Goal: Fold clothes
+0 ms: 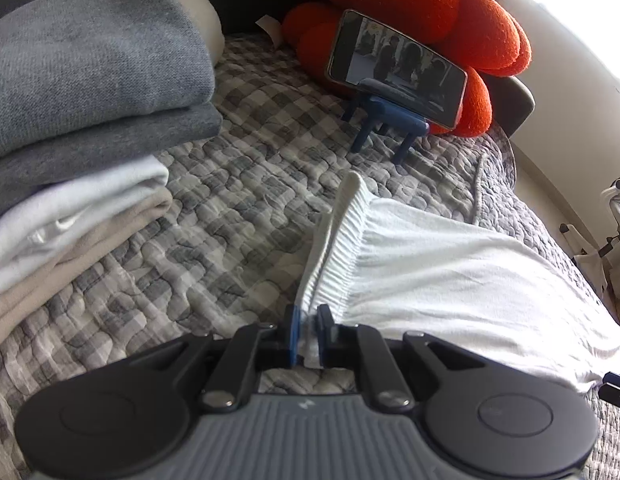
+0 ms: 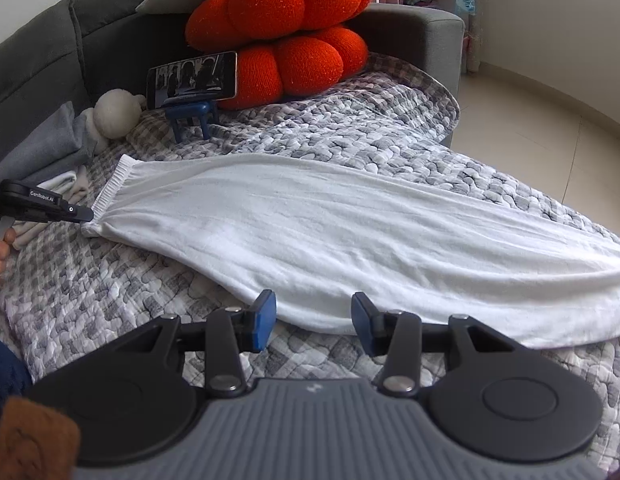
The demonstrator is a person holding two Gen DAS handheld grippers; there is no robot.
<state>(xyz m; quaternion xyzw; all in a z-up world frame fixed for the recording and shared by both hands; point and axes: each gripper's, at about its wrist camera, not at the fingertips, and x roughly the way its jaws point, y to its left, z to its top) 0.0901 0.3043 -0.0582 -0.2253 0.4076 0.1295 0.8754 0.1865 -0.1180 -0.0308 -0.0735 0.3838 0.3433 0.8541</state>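
Waistband [image 1: 342,240] of the white trousers [image 1: 450,264] is pinched between my left tongs [image 1: 308,332], near corner, with the folded stack [image 1: 78,128] off to its left. From my right tongs [image 2: 313,322], pads apart and holding nothing, the trousers [image 2: 350,240] run lengthwise left to right on the quilt [image 2: 350,132], their near edge just ahead; left tongs [image 2: 84,213] grip the far-left end.

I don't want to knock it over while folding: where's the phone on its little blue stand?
The black phone on the blue stand sits at the back of the checked quilt, leaning against the orange knitted cushion, beyond the white garment.
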